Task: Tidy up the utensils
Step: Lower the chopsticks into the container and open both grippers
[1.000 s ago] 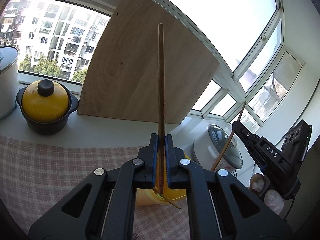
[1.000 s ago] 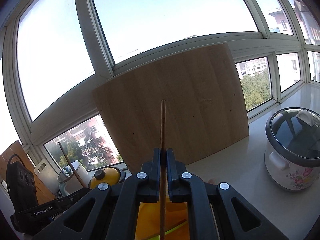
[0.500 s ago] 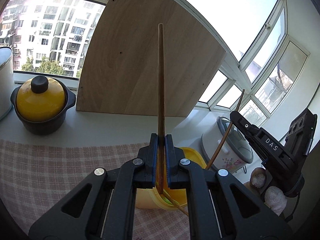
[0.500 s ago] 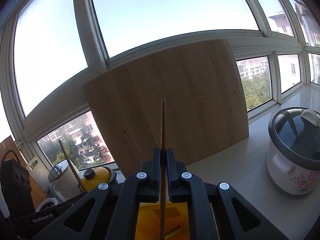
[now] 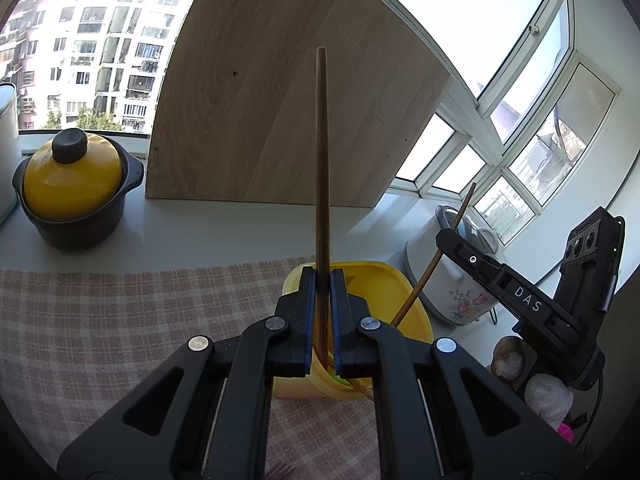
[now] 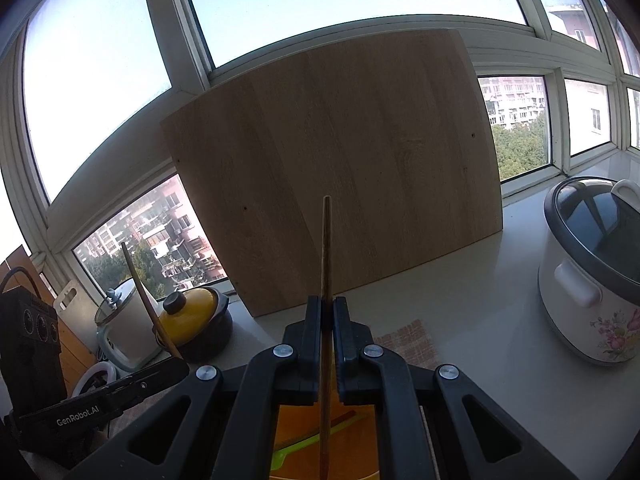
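Note:
My left gripper (image 5: 322,276) is shut on a brown chopstick (image 5: 322,160) that stands up between its pads. Its lower end reaches into a yellow container (image 5: 384,276) on the checked cloth just ahead. In the same view my right gripper (image 5: 446,238) comes in from the right over the container, shut on a second chopstick (image 5: 436,260) that slants down into it. In the right wrist view the right gripper (image 6: 327,304) clamps its chopstick (image 6: 326,248) upright. The yellow container (image 6: 296,420) lies below the fingers, with a green utensil (image 6: 308,438) inside. The left gripper (image 6: 178,364) shows at lower left.
A large wooden board (image 5: 280,100) leans against the window behind the container. A dark pot with a yellow lid (image 5: 72,184) stands at the left on the sill. A flowered white rice cooker (image 6: 592,276) stands right. A pink checked cloth (image 5: 120,320) covers the counter.
Both grippers have sunk toward the yellow container, and more of its rim and inside shows. Each stays shut on its chopstick.

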Demonstrator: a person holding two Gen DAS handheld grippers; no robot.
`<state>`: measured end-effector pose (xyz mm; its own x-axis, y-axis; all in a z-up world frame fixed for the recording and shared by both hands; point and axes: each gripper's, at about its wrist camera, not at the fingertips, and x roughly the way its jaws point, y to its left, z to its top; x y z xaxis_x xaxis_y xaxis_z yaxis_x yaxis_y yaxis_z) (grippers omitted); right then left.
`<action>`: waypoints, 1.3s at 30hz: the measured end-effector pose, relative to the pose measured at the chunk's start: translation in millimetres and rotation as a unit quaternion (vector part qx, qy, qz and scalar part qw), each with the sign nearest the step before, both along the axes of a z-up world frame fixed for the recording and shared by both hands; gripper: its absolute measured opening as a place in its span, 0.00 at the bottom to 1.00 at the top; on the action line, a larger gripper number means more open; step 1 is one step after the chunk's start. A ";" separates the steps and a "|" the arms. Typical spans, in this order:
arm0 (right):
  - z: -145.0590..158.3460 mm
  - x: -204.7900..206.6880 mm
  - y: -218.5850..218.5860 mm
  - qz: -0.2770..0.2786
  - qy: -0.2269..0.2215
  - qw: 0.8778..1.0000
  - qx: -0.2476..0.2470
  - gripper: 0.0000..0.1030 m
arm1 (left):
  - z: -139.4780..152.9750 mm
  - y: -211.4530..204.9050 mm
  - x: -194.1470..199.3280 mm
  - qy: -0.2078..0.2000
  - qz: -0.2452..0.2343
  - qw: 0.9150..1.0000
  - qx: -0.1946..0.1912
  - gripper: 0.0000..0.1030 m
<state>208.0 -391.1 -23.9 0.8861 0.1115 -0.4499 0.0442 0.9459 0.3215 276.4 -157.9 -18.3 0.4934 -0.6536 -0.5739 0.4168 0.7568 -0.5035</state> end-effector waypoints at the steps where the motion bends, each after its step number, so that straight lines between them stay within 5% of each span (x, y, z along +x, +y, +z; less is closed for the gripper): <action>1: -1.1 -1.2 0.8 0.003 0.004 1.000 -0.002 0.03 | -1.3 -0.7 -0.7 0.002 -0.003 1.000 0.001 0.05; 15: -19.4 -3.8 5.1 0.025 0.040 0.999 -0.006 0.04 | -8.1 -6.4 -8.9 0.015 -0.021 1.000 0.012 0.05; 17: -19.4 -4.4 5.3 0.024 0.041 0.999 -0.008 0.08 | -7.3 -6.2 -9.7 0.014 -0.021 1.000 0.011 0.05; 19: -18.4 -5.0 5.1 0.024 0.042 0.999 -0.009 0.35 | -6.5 -4.9 -10.5 0.014 -0.023 1.000 0.012 0.05; 20: -17.9 -6.3 5.2 0.024 0.041 0.999 -0.009 0.38 | -5.9 -4.0 -11.3 0.013 -0.023 1.000 0.012 0.05; 26: -18.2 -15.4 6.0 0.024 0.041 0.999 -0.013 0.40 | -2.8 7.8 -16.7 0.007 -0.018 1.000 0.016 0.08; 31: -16.3 -28.8 6.0 0.011 0.034 0.999 -0.028 0.59 | -4.3 25.8 -22.0 0.006 -0.008 1.000 0.028 0.08; 39: -4.9 -61.6 -1.5 -0.004 0.012 0.999 -0.041 0.68 | -4.0 70.7 -35.2 -0.003 0.024 0.999 0.045 0.16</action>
